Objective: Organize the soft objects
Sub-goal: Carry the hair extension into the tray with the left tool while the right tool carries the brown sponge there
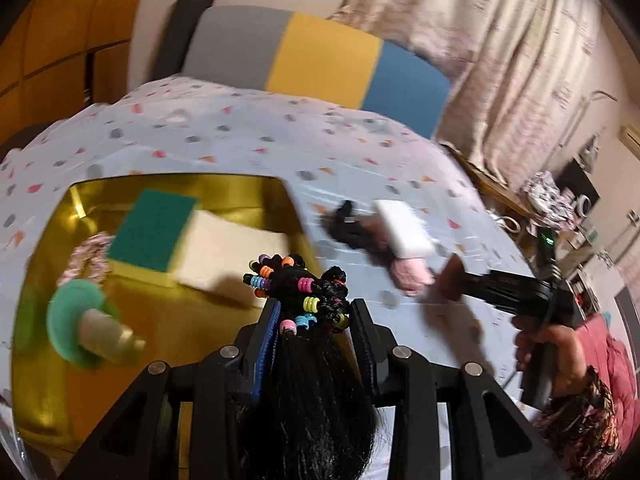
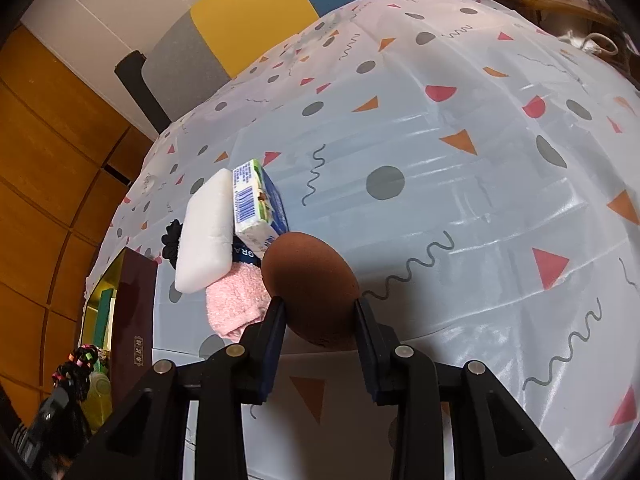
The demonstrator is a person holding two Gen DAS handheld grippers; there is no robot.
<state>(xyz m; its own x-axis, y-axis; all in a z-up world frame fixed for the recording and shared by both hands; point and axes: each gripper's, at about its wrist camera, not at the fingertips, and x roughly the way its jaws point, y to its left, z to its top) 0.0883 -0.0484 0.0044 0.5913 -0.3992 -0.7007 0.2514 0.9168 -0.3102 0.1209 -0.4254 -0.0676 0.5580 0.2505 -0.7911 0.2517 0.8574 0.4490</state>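
Left tool (image 1: 316,312) tilted downward, clamping beaded hairpiece (image 1: 298,292) over gold box (image 1: 248,188).

— Was any writing legible on that table?

— Little. The small white-and-blue cardboard packet (image 2: 258,204) beside the white foam block (image 2: 208,236) carried a blue barcode, and white letters "GRA" showed on its dark blue lower end. Its fine print was too small to read.

— And the dark maroon box (image 2: 134,312)?

— It bore a small ornamental emblem, unreadable.

Black beaded hairpiece (image 1: 304,344) hangs over gold box (image 1: 248,192); brown sponge (image 2: 310,292) clamped above tablecloth
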